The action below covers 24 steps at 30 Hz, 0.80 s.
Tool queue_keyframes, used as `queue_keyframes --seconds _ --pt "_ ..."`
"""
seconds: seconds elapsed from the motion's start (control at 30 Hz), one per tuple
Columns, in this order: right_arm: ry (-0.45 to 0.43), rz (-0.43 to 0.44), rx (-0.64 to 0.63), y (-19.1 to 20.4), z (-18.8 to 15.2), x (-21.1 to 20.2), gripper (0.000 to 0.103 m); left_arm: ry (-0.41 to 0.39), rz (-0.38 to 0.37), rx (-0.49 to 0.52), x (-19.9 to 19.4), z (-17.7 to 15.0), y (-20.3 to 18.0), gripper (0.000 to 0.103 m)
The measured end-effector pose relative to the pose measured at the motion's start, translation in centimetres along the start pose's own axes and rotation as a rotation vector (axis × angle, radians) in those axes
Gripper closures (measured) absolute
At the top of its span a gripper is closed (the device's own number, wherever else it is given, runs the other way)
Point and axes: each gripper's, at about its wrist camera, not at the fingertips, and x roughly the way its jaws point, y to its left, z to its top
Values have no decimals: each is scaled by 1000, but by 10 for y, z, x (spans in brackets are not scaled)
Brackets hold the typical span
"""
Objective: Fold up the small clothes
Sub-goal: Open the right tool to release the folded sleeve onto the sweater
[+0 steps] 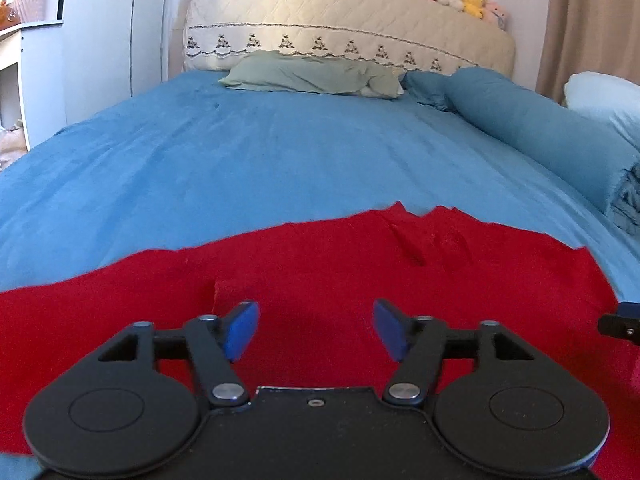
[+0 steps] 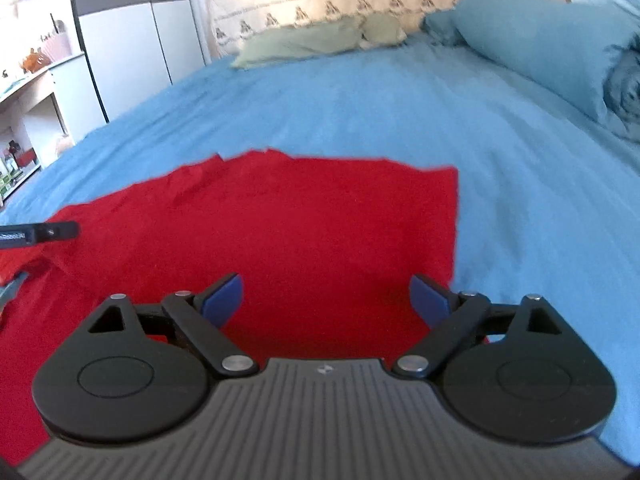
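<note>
Two black hand-held grippers, both spread wide with nothing between the pads.

The black left gripper with blue finger pads (image 1: pixel 316 330) points toward twelve o'clock, its jaws parted and its blue pads (image 1: pixel 240 330) angled outward; the black right gripper with blue finger pads (image 2: pixel 326 300) also faces twelve o'clock, jaws parted even wider. In the right wrist view a dark finger of the left gripper shows at nine o'clock; the right gripper's tip shows at three o'clock in the left view.
</note>
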Motion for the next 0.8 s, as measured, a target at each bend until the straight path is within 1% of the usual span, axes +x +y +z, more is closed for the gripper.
queue_keyframes --seconds 0.07,0.13,0.17,0.2,0.27,0.37,0.43,0.47,0.5,0.53,0.57,0.63,0.7,0.8 --pt "2 -49 -10 2 2 11 0 23 17 -2 12 2 0 30" --pt "40 -71 19 -5 -1 23 0 61 41 -25 21 -1 2 30" --pt "41 -86 33 -9 -3 25 0 76 55 -38 24 -3 4 30" --pt "34 -97 43 -12 -6 24 0 75 57 -42 23 -6 4 30" --pt "35 -85 61 -18 -7 22 0 64 61 -31 20 -9 4 30" --pt "39 -88 57 -19 -2 13 0 56 76 -34 5 -4 2 30" --pt "1 -47 98 -22 3 -8 0 12 58 -67 -21 0 6 29" --pt "-15 -33 106 -22 5 -20 0 -23 49 -90 -40 3 9 28" --pt "-27 -29 96 -19 9 -33 0 -50 50 -110 -56 6 12 20" --pt "-37 -29 74 -13 12 -44 0 -71 56 -126 -73 9 15 3" --pt "-47 -33 41 -6 16 -55 0 -91 70 -139 -91 13 18 0" --pt "-63 -42 -31 10 24 -77 0 -144 92 -143 -127 18 26 0" --pt "-76 -41 -86 28 33 -95 0 -175 110 -143 -160 20 34 0" --pt "-96 -18 -144 64 45 -119 0 -173 164 -163 -199 21 50 0"
